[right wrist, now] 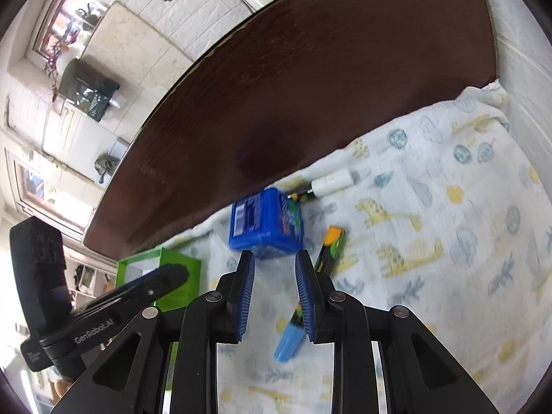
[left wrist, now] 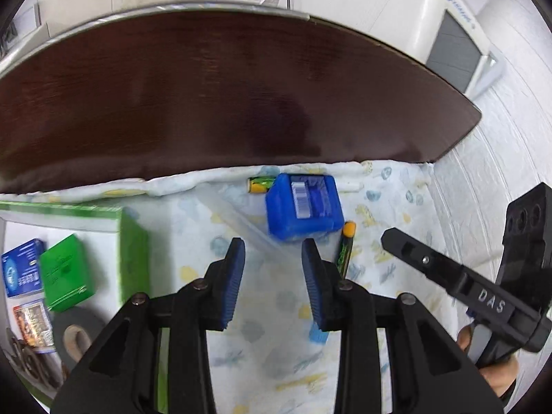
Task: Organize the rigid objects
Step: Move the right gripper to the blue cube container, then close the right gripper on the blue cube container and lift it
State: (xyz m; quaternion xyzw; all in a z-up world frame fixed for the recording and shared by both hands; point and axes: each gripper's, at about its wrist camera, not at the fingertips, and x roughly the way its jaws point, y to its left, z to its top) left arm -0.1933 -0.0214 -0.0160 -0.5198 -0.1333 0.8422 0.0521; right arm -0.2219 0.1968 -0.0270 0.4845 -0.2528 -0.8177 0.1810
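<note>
A blue plastic box [left wrist: 304, 206] with a barcode label lies on the printed cloth [left wrist: 262, 362] near the headboard; it also shows in the right wrist view [right wrist: 267, 223]. An orange-capped marker [left wrist: 345, 243] lies right of it, also seen in the right wrist view [right wrist: 329, 246]. A blue-capped marker [right wrist: 291, 334] lies under the right fingers. My left gripper [left wrist: 273, 253] is open and empty just short of the box. My right gripper [right wrist: 275, 264] is open and empty, also just short of the box.
A green-walled box [left wrist: 132, 241] at left holds a green pack [left wrist: 65, 272], a blue pack [left wrist: 22, 269] and a tape roll [left wrist: 74, 334]. A dark wooden headboard [left wrist: 224, 96] stands behind. A white cylinder [right wrist: 333, 181] and a small battery-like item [left wrist: 259, 184] lie at its foot.
</note>
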